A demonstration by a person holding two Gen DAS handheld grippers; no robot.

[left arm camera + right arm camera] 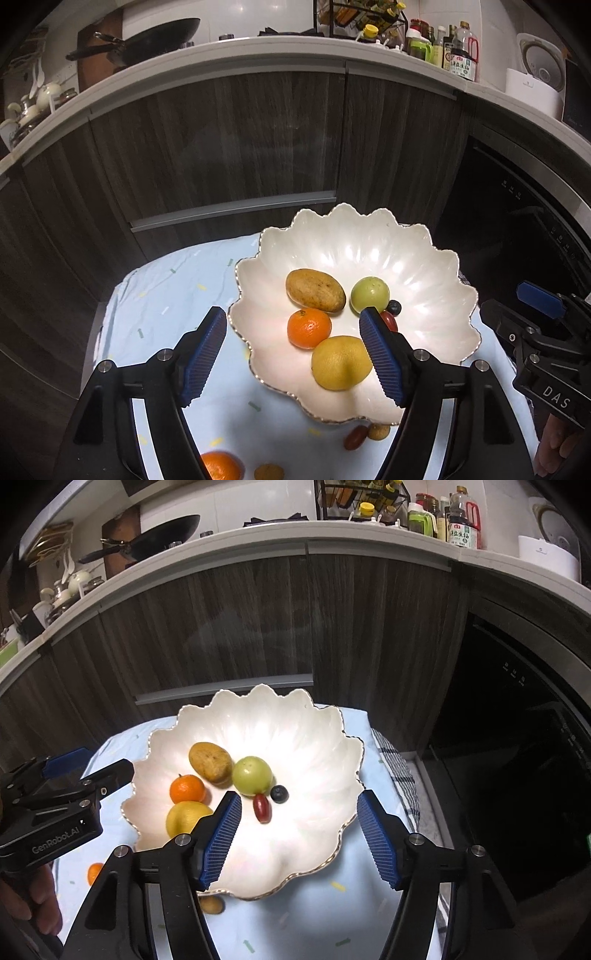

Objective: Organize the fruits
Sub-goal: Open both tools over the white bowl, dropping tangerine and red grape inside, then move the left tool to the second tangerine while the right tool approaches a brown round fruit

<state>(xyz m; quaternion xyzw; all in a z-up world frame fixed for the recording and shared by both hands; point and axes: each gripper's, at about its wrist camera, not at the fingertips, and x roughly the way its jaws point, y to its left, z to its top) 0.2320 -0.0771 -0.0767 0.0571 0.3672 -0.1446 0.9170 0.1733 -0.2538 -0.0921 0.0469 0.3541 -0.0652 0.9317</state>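
The left gripper (293, 354) and right gripper (299, 836), both spread wide and empty, hang over the white scalloped ceramic bowl (325, 738), which holds six fruits, while some small fruits, such as an orange mandarin (220, 466), wait outside on the pale blue cloth (166, 295).

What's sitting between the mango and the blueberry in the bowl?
The green fruit lies between the mango and the blueberry, touching the mango; the right wrist view shows it best.

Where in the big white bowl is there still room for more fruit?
The bowl's far and right side is bare, beyond the green fruit and blueberry. The near-left is crowded: mango, tangerine, lemon. The front, near the red grape tomato, is also free.
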